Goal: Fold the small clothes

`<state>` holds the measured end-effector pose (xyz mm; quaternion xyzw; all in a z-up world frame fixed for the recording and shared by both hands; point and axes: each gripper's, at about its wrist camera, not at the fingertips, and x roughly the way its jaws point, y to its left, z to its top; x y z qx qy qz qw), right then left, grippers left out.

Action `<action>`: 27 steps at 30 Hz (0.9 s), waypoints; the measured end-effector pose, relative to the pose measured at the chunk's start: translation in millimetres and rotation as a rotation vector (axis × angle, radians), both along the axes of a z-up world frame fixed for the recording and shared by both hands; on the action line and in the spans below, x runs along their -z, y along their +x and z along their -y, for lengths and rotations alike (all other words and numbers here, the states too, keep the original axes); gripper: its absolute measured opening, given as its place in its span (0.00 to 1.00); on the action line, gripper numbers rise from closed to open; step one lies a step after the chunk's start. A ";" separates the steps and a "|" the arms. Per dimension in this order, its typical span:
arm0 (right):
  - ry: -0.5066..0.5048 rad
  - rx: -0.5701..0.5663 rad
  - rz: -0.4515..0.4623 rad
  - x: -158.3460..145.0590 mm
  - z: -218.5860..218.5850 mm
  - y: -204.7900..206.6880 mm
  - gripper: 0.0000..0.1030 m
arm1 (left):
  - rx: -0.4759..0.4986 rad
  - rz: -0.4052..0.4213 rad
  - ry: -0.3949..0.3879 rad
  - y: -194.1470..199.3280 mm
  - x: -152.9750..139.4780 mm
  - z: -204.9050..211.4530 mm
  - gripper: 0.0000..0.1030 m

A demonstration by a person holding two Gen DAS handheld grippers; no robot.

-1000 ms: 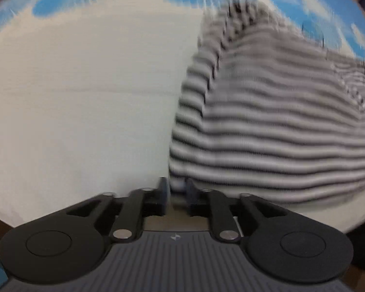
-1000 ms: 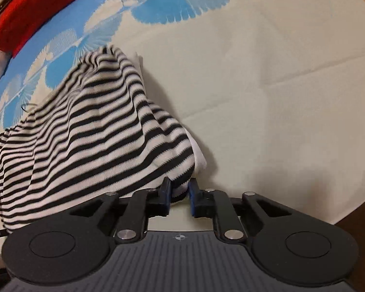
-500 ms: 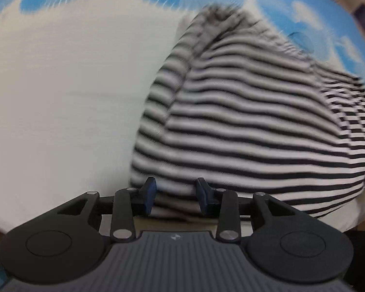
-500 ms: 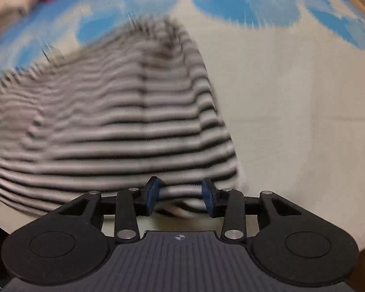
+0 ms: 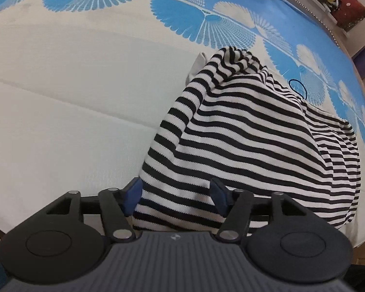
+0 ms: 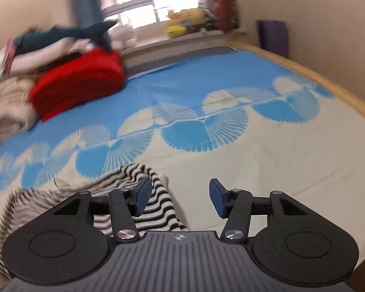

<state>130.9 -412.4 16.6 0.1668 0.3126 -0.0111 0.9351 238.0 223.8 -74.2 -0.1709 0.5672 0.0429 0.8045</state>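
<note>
A black-and-white striped garment (image 5: 243, 141) lies folded in a rumpled heap on the bed sheet (image 5: 60, 85). My left gripper (image 5: 176, 196) is open, its blue pads spread either side of the garment's near edge, which lies slack between them. In the right wrist view the garment (image 6: 155, 202) lies low at the left. My right gripper (image 6: 180, 200) is open and empty, raised above the bed, with its left pad over the garment's right edge.
The sheet is cream near me and blue with fan patterns (image 6: 202, 131) farther off. A red cushion (image 6: 77, 82) and piled bedding (image 6: 9, 102) lie at the far left. A wooden bed edge (image 6: 328, 82) runs along the right. Soft toys (image 6: 182, 22) sit on the windowsill.
Both grippers have opened and let go of the striped garment, which now rests on the bed. The right gripper has lifted and tilted up toward the room.
</note>
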 end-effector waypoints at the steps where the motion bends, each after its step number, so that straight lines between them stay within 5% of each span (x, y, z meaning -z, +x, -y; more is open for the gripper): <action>1: 0.003 0.015 0.014 -0.9 2.3 -1.7 0.53 | -0.004 -0.006 -0.001 2.3 3.5 -0.4 0.66; 11: -0.071 -0.026 -0.068 14.8 -9.6 9.0 0.53 | -0.109 -0.101 -0.128 34.2 47.8 -28.4 0.72; 19: -0.043 0.021 -0.080 18.2 -4.6 11.7 0.53 | -0.025 -0.055 -0.218 54.4 53.1 -9.5 0.73; 22: -0.046 0.027 -0.084 18.9 -4.8 12.2 0.53 | 0.025 -0.044 -0.198 58.3 53.5 6.0 0.71; 25: -0.047 0.033 -0.083 18.6 -4.9 11.5 0.53 | 0.036 -0.031 -0.179 58.8 52.2 12.5 0.59; 27: -0.046 0.040 -0.082 18.4 -5.4 11.0 0.53 | 0.024 -0.034 -0.210 58.8 54.0 12.4 0.27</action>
